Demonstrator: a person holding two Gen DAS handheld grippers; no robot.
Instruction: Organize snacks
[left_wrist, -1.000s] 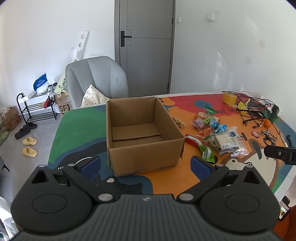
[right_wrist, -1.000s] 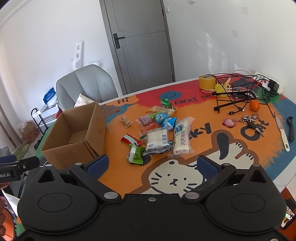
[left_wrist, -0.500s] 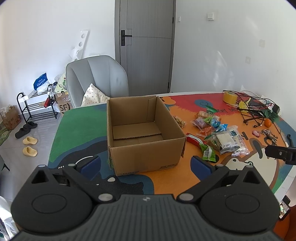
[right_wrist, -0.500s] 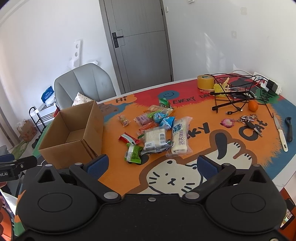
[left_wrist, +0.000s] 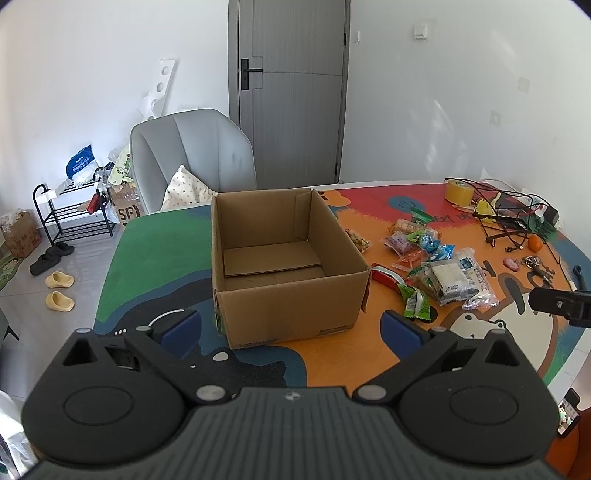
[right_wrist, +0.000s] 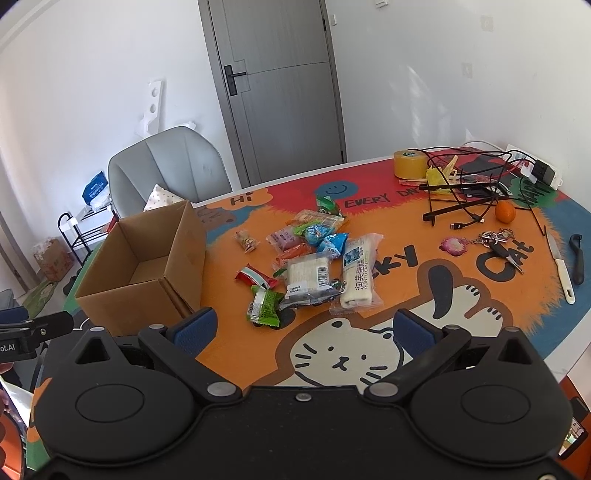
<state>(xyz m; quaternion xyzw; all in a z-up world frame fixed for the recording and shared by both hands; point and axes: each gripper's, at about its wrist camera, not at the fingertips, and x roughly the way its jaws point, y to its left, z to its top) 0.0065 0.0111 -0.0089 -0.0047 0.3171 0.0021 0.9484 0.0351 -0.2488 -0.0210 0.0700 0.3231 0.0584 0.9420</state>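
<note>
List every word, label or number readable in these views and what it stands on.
"Hi": table mat
"EVERY DA": same mat; a cable rack covers the rest
"KY CAT": same mat, partly hidden
"RUNFU CAKE": long white cake packet
"SF": carton by the shoe rack
"ot.AI": left claw
Other snack wrappers: too small to read.

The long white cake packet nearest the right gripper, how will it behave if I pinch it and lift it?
The long white cake packet will probably sag at the ends if pinched mid-length: it is long and narrow. Its glossy film may be slippery. The cake inside looks soft, so a hard squeeze could crush it.
</note>
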